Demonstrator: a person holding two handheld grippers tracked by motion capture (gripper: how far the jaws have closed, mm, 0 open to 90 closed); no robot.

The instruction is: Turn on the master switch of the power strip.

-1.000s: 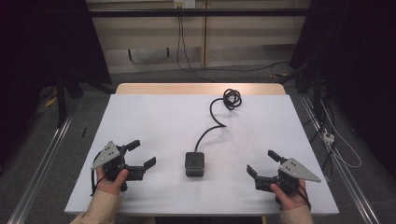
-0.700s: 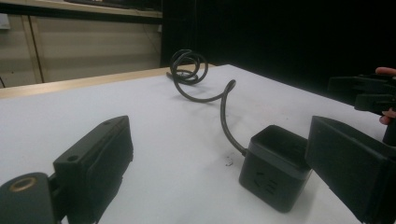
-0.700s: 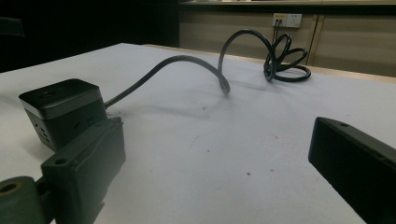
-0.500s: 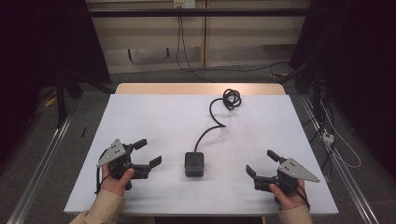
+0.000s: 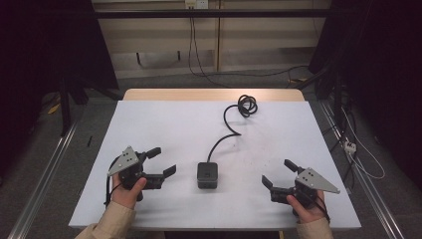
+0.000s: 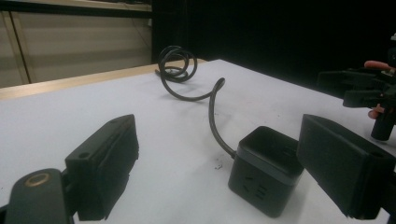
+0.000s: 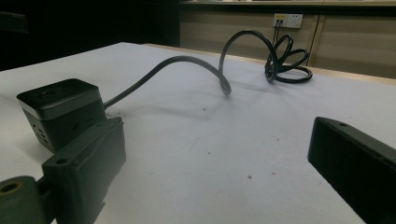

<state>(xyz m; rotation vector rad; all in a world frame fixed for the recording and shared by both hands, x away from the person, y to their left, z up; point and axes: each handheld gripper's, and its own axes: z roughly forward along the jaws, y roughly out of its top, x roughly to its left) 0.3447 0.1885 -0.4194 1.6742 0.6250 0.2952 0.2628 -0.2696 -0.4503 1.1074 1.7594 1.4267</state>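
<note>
On white table (image 5: 164, 124) | black power cube (image 5: 207, 175) at centre | left gripper (image 5: 161, 162) at 9 o'clock, jaws wide, just narrowing, nothing between | right gripper (image 5: 278, 174) at 3 o'clock, jaws wide, empty

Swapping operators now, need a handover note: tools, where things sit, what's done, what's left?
Left tool: open, holding nothing; its jaws have just been closing a little, nothing between them. It sits left of the black power cube, pointing at it.
Right tool: open, holding nothing, resting right of the cube.
Cube stands on the white table, untouched, between both tools; its cable runs to a coil at the far edge.
Done: nothing visibly.
Left: probably grasping the cube, likely with the left tool.
</note>
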